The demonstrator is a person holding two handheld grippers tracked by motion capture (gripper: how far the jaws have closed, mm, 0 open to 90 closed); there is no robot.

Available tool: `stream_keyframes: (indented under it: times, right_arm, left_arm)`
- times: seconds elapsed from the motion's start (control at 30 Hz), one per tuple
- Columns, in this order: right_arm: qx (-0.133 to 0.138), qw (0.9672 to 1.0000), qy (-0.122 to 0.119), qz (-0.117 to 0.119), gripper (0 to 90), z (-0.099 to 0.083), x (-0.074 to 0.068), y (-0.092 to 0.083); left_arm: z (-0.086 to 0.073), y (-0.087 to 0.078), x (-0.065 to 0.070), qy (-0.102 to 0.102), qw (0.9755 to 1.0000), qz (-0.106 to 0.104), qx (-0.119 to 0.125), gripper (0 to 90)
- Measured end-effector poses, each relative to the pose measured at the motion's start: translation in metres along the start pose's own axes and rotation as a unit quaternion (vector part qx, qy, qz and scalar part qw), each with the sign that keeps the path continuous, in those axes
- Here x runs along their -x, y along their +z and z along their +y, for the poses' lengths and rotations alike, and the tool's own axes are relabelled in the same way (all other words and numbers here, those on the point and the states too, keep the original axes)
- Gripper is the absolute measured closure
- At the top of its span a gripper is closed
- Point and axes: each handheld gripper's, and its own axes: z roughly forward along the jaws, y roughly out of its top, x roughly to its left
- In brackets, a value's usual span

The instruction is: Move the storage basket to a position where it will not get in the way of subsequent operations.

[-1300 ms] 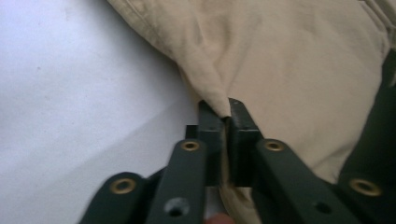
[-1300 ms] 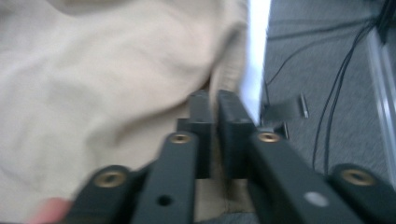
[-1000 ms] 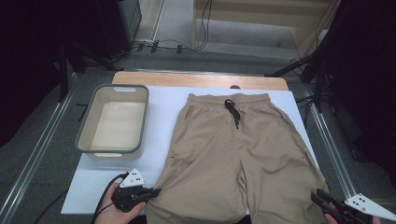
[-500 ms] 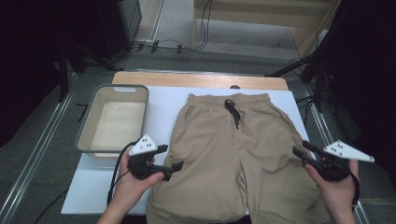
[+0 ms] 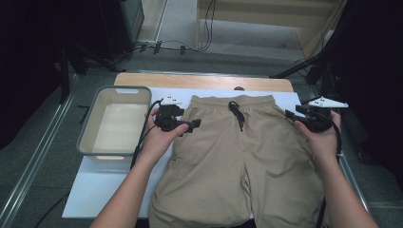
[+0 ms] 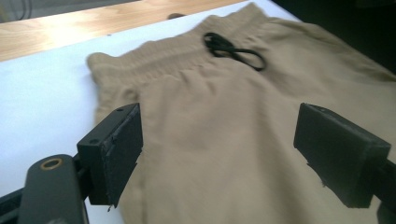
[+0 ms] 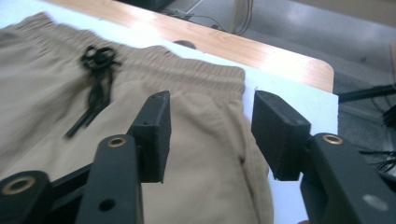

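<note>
Tan shorts point(image 5: 237, 161) lie flat on the white table cover point(image 5: 95, 190), with the waistband and black drawstring point(image 5: 236, 113) at the far side. My left gripper point(image 5: 194, 125) hovers over the shorts' left edge just below the waistband. Its jaws have just opened and stand wide over the fabric point(image 6: 219, 154) without touching it. My right gripper point(image 5: 290, 114) hangs above the right waistband corner. Its jaws have just been opening, and nothing is pressed between them point(image 7: 210, 135).
A grey plastic bin point(image 5: 85, 135) stands on the table's left side, close to my left hand. The table's wooden far edge point(image 5: 204, 80) shows beyond the waistband. Cables lie on the floor behind it, and metal rails run along both sides.
Both hands have moved from the leg hems at the near edge, away from me along the shorts' sides, up to waistband level.
</note>
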Motion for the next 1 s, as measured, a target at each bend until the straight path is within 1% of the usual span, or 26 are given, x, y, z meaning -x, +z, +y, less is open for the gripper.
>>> stream_keyframes:
  times: [0.1,0.13,0.2,0.23,0.3,0.37,0.4,0.43,0.5,0.57,0.6,0.63,0.7,0.73,0.8,0.83,0.87,0.9,0.93,0.97,1.0]
  right_arm:
    - [-0.013,0.9999,0.008,0.002,45.9,0.003,0.011,0.022]
    - [-0.021,0.9997,0.01,0.002,46.1,0.004,0.013,0.029]
    - [-0.035,0.9994,0.001,-0.001,47.2,0.004,0.018,0.044]
    - [-0.045,0.999,0.001,-0.005,48.0,0.004,0.019,0.051]
    - [-0.06,0.9981,0.005,-0.015,50.0,0.003,0.024,0.064]
    - [-0.067,0.9976,0.016,-0.01,50.6,0.002,0.026,0.074]
    - [-0.071,0.9973,0.018,-0.009,51.1,0.002,0.027,0.079]
    - [-0.073,0.9971,0.017,-0.017,51.1,0.001,0.027,0.083]
    - [-0.081,0.9962,0.017,-0.027,51.1,-0.001,0.027,0.091]
    - [-0.088,0.9956,0.016,-0.029,51.1,-0.003,0.028,0.099]
    - [-0.089,0.9955,0.016,-0.026,50.9,-0.003,0.028,0.102]
    - [-0.092,0.9952,0.014,-0.032,50.9,-0.004,0.028,0.105]
    - [-0.093,0.995,0.017,-0.033,51.3,-0.007,0.028,0.11]
    - [-0.097,0.9946,0.021,-0.029,55.4,-0.009,0.028,0.113]
    - [-0.103,0.9942,0.03,-0.011,64.2,-0.013,0.028,0.118]
    - [-0.1,0.9945,0.033,-0.008,73.3,-0.013,0.028,0.118]
    - [-0.103,0.9938,0.041,-0.004,78.2,-0.013,0.028,0.118]
    - [-0.107,0.993,0.05,0.001,82.2,-0.012,0.028,0.118]
    - [-0.113,0.9923,0.051,0.004,84.3,-0.011,0.028,0.118]
    - [-0.123,0.9914,0.045,0.001,85.2,-0.008,0.027,0.117]
    - [-0.13,0.9909,0.035,-0.001,85.5,-0.006,0.027,0.116]
  left_arm:
    - [0.004,0.019,-0.015,-0.022,0.9997,0.013,-0.006,19.0]
    - [0.005,0.024,-0.019,-0.026,0.9995,0.018,-0.007,20.2]
    - [0.006,0.036,-0.028,-0.029,0.9989,0.038,-0.004,22.6]
    - [0.006,0.041,-0.031,-0.031,0.9984,0.046,-0.005,22.9]
    - [0.005,0.052,-0.039,-0.042,0.9978,0.051,-0.009,24.5]
    - [0.003,0.063,-0.047,-0.05,0.997,0.053,-0.025,28.1]
    - [0.002,0.067,-0.051,-0.055,0.9963,0.057,-0.034,30.8]
    - [0.0,0.071,-0.055,-0.062,0.9953,0.06,-0.043,32.1]
    - [-0.002,0.076,-0.062,-0.077,0.9934,0.067,-0.053,37.5]
    - [-0.003,0.078,-0.067,-0.09,0.9912,0.071,-0.067,42.9]
    - [-0.004,0.079,-0.067,-0.091,0.991,0.071,-0.068,46.6]
    - [-0.004,0.079,-0.067,-0.089,0.9911,0.071,-0.069,48.3]
    - [-0.003,0.08,-0.067,-0.081,0.9913,0.073,-0.073,52.5]
    - [-0.003,0.08,-0.067,-0.078,0.9914,0.074,-0.075,54.1]
    - [-0.003,0.08,-0.068,-0.067,0.9922,0.072,-0.077,58.6]
    - [-0.004,0.08,-0.069,-0.065,0.9927,0.068,-0.076,64.0]
    - [-0.004,0.081,-0.069,-0.064,0.9929,0.065,-0.076,68.5]
    - [-0.004,0.082,-0.069,-0.069,0.9931,0.052,-0.079,76.2]
    - [-0.004,0.083,-0.068,-0.065,0.9932,0.053,-0.081,83.0]
    - [-0.003,0.083,-0.068,-0.058,0.9934,0.058,-0.081,87.0]
    - [-0.001,0.083,-0.067,-0.053,0.9933,0.066,-0.079,87.9]
